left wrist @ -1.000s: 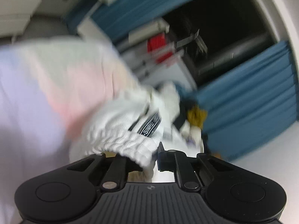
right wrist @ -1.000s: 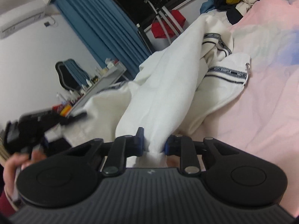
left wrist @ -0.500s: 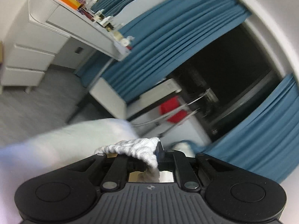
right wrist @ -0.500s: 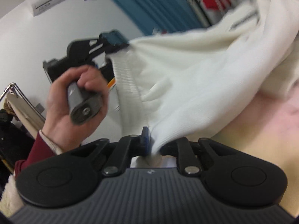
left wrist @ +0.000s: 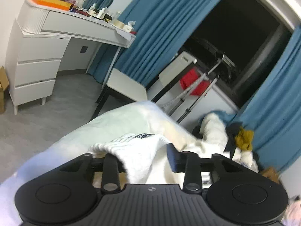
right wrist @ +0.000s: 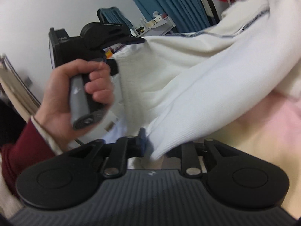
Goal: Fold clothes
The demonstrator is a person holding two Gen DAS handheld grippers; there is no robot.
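Observation:
A white knit garment (right wrist: 197, 75) with dark striped trim is stretched in the air between both grippers above the pink bedspread (right wrist: 263, 128). My right gripper (right wrist: 156, 148) is shut on one ribbed edge of it. My left gripper (left wrist: 143, 158) is shut on the ribbed hem (left wrist: 135, 154); it also shows in the right wrist view (right wrist: 120, 43), held by a hand in a dark red sleeve, at the garment's upper left corner.
A white desk with drawers (left wrist: 37, 56) holds bottles and boxes at the left. Blue curtains (left wrist: 160, 18) frame a dark window. A drying rack with a red cloth (left wrist: 193, 82) stands behind the bed. A pile of clothes (left wrist: 235, 133) lies at the bed's far end.
Both grippers have lifted the white garment off the bed and drawn it taut between them. The left gripper has moved nearer to the right one.

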